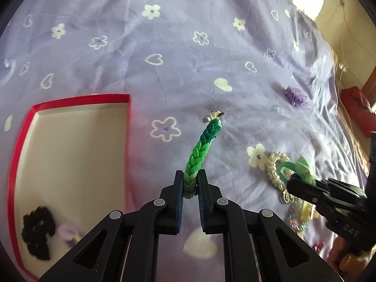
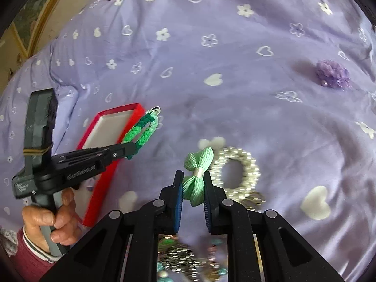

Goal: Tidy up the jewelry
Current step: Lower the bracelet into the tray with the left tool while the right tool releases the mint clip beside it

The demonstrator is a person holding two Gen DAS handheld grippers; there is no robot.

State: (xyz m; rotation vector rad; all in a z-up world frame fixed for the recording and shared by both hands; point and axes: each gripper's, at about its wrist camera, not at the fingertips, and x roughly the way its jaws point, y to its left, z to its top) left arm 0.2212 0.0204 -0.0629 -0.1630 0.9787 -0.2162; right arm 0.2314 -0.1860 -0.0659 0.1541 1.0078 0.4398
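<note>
My left gripper point(image 1: 190, 176) is shut on the near end of a green braided band point(image 1: 199, 148), which has a small white charm point(image 1: 212, 116) at its far end. In the right wrist view the same band point(image 2: 141, 131) hangs as a loop from the left gripper point(image 2: 131, 150), beside the red box point(image 2: 105, 176). My right gripper point(image 2: 193, 176) is shut on the lower half of a mint green bow point(image 2: 199, 158). A pearl ring point(image 2: 249, 164) lies on the bedsheet just right of the bow. The red box point(image 1: 82, 98) holds a black scrunchie point(image 1: 37, 230) and a small lilac piece point(image 1: 68, 232).
A purple flower ornament point(image 2: 332, 74) lies farther back on the lilac sheet point(image 2: 211, 47). Several beaded and sequined pieces point(image 2: 183, 256) are heaped under the right gripper. A person's hand point(image 2: 47, 221) holds the left gripper's handle. The bed's edge and a red object point(image 1: 357, 108) are at the right.
</note>
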